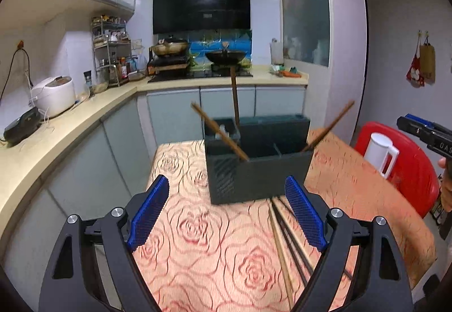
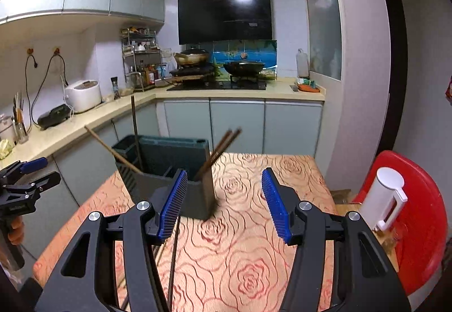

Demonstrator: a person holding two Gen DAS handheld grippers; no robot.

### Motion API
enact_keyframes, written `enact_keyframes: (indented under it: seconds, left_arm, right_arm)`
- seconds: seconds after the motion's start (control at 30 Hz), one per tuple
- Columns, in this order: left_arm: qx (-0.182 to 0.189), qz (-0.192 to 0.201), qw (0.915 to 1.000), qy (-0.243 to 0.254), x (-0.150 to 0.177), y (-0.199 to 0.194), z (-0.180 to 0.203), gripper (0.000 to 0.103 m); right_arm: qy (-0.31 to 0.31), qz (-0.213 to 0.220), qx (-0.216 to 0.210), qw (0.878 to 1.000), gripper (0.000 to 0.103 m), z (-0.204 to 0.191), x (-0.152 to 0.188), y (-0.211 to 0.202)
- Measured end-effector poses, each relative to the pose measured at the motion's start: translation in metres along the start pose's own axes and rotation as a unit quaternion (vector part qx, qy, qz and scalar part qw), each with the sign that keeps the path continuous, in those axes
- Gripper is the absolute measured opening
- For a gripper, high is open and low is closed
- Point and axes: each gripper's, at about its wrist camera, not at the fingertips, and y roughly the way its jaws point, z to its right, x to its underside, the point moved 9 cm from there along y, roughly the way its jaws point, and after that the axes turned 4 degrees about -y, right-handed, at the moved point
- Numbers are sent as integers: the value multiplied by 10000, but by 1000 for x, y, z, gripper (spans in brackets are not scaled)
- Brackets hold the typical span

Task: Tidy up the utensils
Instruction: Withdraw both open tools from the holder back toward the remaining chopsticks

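Observation:
A dark green utensil holder point(image 1: 258, 162) point(image 2: 175, 184) stands on the rose-patterned table point(image 1: 203, 233) point(image 2: 243, 255). Brown chopsticks point(image 1: 219, 131) point(image 2: 219, 152) and a long wooden handle point(image 1: 234, 97) lean out of its compartments. Several loose chopsticks point(image 1: 285, 241) point(image 2: 173, 261) lie flat on the cloth in front of the holder. My left gripper point(image 1: 226, 207) hovers open above the table, the loose chopsticks under its right finger. My right gripper point(image 2: 224, 201) is open too, nothing between its blue pads, the loose chopsticks below its left finger.
A white jug point(image 1: 380, 152) point(image 2: 381, 199) sits on a red chair point(image 1: 406, 168) point(image 2: 418, 221) at the table's right. A kitchen counter point(image 1: 56, 128) with a rice cooker point(image 1: 53, 95) runs along the left; woks stand on the stove point(image 1: 226, 57) behind.

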Motion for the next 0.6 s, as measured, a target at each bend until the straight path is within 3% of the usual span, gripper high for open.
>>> enact_keyframes:
  seconds: [0.27, 0.6]
  left_arm:
    - [-61, -185, 9998, -50, 44, -11, 1, 81]
    - [-102, -717, 9972, -178, 111, -14, -5, 81]
  right_arm:
    - [-190, -204, 21, 9996, 54, -13, 45, -9]
    - [-103, -702, -107, 9974, 54, -23, 110, -7]
